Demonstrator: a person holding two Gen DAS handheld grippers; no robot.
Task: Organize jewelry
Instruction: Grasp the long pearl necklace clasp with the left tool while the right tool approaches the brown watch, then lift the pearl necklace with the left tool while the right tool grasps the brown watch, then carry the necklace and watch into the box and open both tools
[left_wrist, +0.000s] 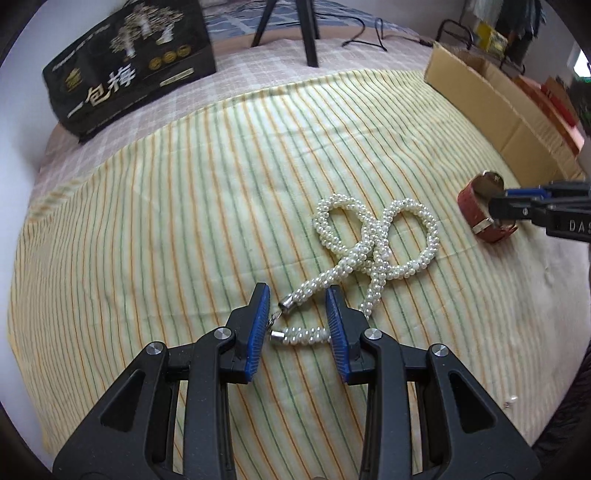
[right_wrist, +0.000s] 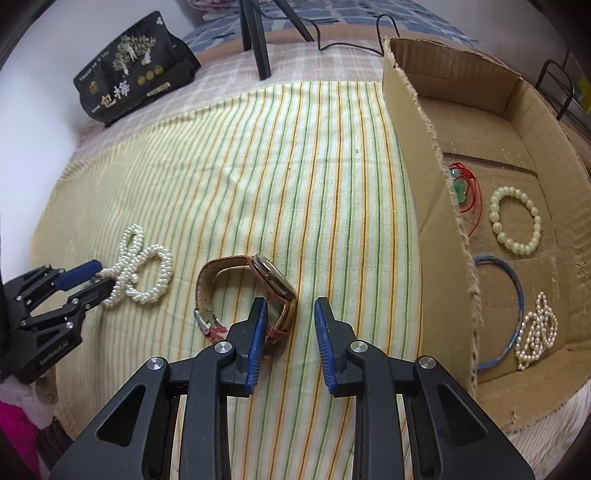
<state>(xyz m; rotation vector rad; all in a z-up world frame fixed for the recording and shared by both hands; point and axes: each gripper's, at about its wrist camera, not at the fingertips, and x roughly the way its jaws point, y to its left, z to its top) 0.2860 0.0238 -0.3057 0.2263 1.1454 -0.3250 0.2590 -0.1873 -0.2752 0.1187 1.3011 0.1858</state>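
A looped pearl necklace (left_wrist: 376, 240) lies on the striped cloth (left_wrist: 166, 221). My left gripper (left_wrist: 297, 306) is open, its jaws on either side of the necklace's two clasp ends. It also shows in the right wrist view (right_wrist: 99, 278) at the necklace (right_wrist: 144, 269). A brown-strap watch (right_wrist: 255, 291) stands on its side on the cloth. My right gripper (right_wrist: 290, 314) is open, with the watch's near strap end between its fingertips. The watch (left_wrist: 484, 206) and right gripper (left_wrist: 498, 203) appear at the right of the left wrist view.
An open cardboard box (right_wrist: 417, 122) stands right of the cloth; it holds a pale bead bracelet (right_wrist: 515, 225), a blue bangle (right_wrist: 513, 280), a pearl string (right_wrist: 537, 328) and a red-cord piece (right_wrist: 467, 188). A black bag (right_wrist: 133, 66) and tripod legs (right_wrist: 255, 37) stand at the back.
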